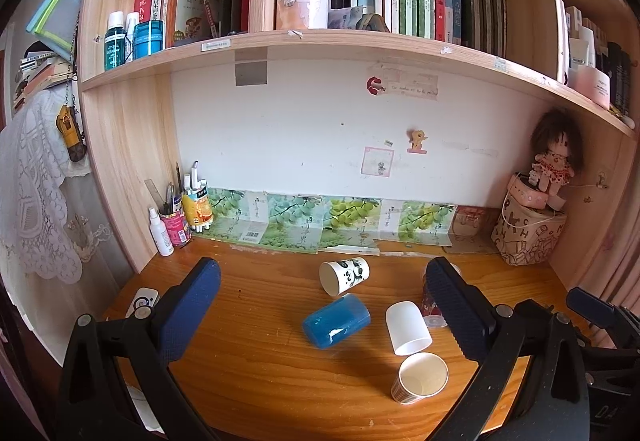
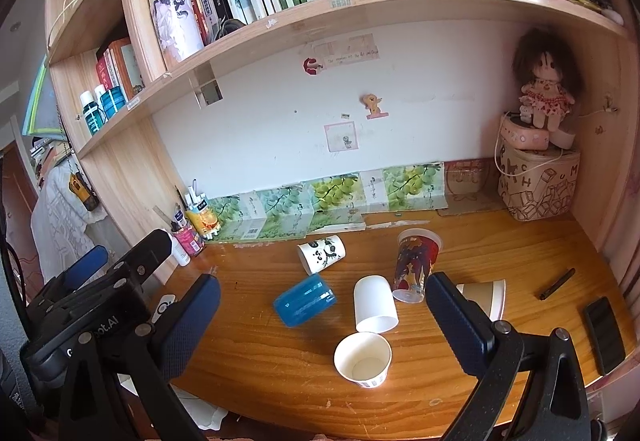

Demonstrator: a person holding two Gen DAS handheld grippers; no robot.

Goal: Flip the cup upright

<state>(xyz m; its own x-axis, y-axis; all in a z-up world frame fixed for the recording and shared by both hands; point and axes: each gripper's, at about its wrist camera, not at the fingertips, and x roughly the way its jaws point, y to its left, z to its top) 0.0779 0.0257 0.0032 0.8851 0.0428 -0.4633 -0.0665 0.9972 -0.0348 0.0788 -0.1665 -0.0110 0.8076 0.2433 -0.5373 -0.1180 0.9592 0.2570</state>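
Note:
Several cups lie on the wooden desk (image 1: 260,373). A blue cup (image 1: 336,321) (image 2: 305,301) lies on its side. A panda cup (image 1: 345,275) (image 2: 321,252) lies on its side further back. A plain white cup (image 1: 408,327) (image 2: 374,303) lies tipped, mouth toward me. A red printed clear cup (image 2: 414,265) (image 1: 429,305) lies on its side, and a beige cup (image 2: 482,297) lies behind my right finger. One paper cup (image 1: 422,377) (image 2: 363,359) stands upright. My left gripper (image 1: 320,315) is open and empty above the desk. My right gripper (image 2: 324,325) is open and empty.
Pen holders and a white bottle (image 1: 162,233) stand at the back left. A printed box with a doll (image 2: 538,181) fills the back right corner. A black phone (image 2: 604,335) and a dark pen (image 2: 557,283) lie at the right. A bookshelf (image 1: 320,49) overhangs the desk.

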